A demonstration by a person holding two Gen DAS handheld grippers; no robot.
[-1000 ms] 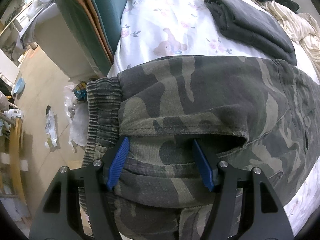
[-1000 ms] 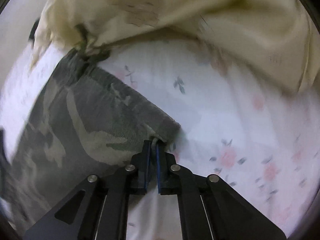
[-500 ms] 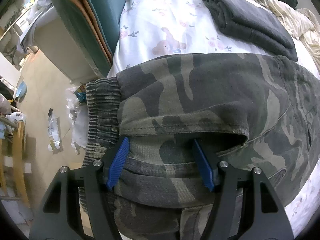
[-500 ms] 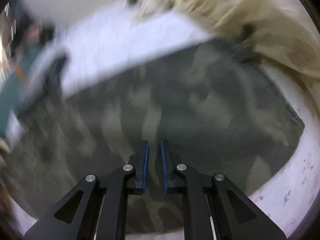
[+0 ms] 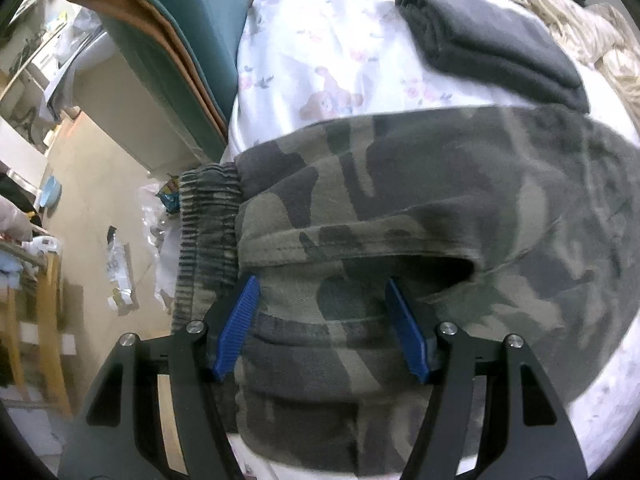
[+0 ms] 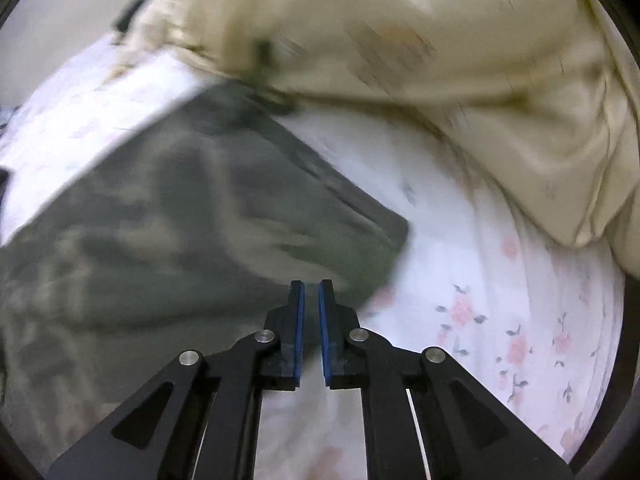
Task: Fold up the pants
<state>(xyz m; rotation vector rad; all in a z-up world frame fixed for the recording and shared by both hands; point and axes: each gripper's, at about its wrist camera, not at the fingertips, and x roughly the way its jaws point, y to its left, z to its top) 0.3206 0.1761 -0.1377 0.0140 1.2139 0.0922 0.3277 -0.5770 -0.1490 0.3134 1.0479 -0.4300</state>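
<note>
The camouflage pants point(image 5: 420, 184) lie on the floral bed sheet point(image 5: 320, 40), waistband point(image 5: 206, 236) at the bed's left edge. My left gripper point(image 5: 322, 300) is open, its blue pads point(image 5: 240, 320) set wide over the pocket area by the waistband. In the right wrist view the pants' folded leg end point(image 6: 208, 208) lies on the sheet point(image 6: 500, 300), blurred by motion. My right gripper point(image 6: 311, 300) is nearly shut with a narrow gap and nothing in it, just at the fabric's near edge.
A folded dark grey garment point(image 5: 492, 40) lies further up the bed. A cream blanket point(image 6: 440, 60) is bunched beside the leg end, also visible in the left wrist view point(image 5: 592, 36). A teal and brown headboard point(image 5: 172, 52) and a cluttered floor point(image 5: 100, 220) lie left.
My right gripper let go of the leg hem, swung across the pants and came back toward the leg end. My left gripper stayed open over the waistband.
</note>
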